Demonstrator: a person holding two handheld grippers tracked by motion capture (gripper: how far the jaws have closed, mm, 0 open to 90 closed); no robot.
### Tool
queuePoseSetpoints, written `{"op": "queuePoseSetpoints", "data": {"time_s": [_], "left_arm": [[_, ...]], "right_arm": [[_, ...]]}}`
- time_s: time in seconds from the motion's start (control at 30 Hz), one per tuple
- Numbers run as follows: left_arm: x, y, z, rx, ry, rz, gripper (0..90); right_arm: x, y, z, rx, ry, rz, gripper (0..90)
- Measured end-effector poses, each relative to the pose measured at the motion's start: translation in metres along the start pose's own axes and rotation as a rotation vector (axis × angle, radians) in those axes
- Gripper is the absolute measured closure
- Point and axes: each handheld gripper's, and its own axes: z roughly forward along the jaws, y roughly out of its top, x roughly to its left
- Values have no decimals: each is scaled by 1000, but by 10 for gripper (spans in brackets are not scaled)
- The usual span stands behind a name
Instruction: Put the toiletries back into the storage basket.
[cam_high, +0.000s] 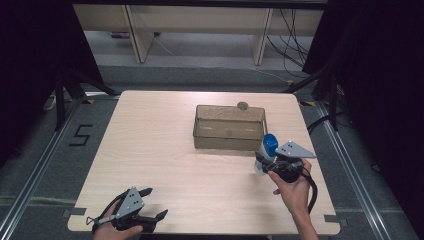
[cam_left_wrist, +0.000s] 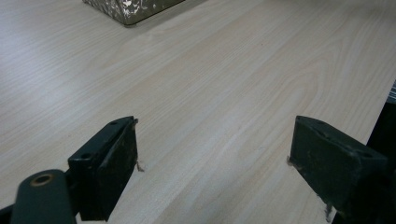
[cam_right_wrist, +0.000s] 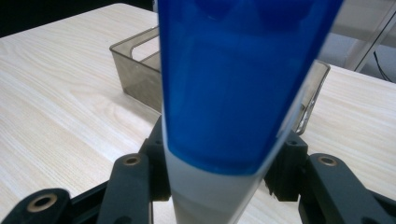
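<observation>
My right gripper is shut on a blue-and-white tube, held just above the table right of the clear smoky plastic bin. In the right gripper view the tube stands up between the jaws, blue above and white below, with the bin behind it. My left gripper rests open near the table's front left edge. In the left gripper view its two jaws stand wide apart over bare wood, midway point.
The light wooden table carries the bin near its far middle. A small grey round thing sits behind the bin's far rim. The bin's corner shows ahead of the left gripper. Dark curtains and floor cables surround the table.
</observation>
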Motion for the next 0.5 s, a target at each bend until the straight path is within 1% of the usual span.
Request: {"op": "queuePoseSetpoints", "data": {"time_s": [0.03,0.07,0.1,0.13,0.17,0.2,0.23,0.3,0.33,0.37,0.4,0.43,0.47,0.5], "left_arm": [[1,0,-1,15,5,12,146],[1,0,0,5,-1,11,147],[1,0,0,9,-2,7,147],[0,0,1,4,-4,1,147],[1,0,1,4,-3,1,146],[1,0,1,7,-4,2,147],[1,0,1,8,-5,-1,146],[1,-1,1,8,-4,-4,146],[1,-1,1,9,-5,-8,146],[1,-1,2,0,-3,-13,146],[2,-1,2,1,-4,-11,147],[2,-1,2,2,-4,-10,146],[2,-1,1,9,-2,-5,146],[1,0,0,7,-3,-6,146]], "right_arm": [[-1,2,-1,6,4,5,536],[-2,5,-1,17,10,19,536],[-2,5,-1,17,10,19,536],[-5,6,-1,15,3,-3,537],[-5,7,0,15,4,2,537],[-4,8,0,18,11,26,537],[-6,10,1,12,7,3,537],[-7,13,3,-4,5,5,537],[-6,15,2,8,21,20,537],[-7,17,2,1,13,9,537],[-7,19,1,6,22,15,538],[-9,21,1,0,20,3,538],[-7,22,1,3,19,27,538],[-10,24,1,4,18,1,538]]}}
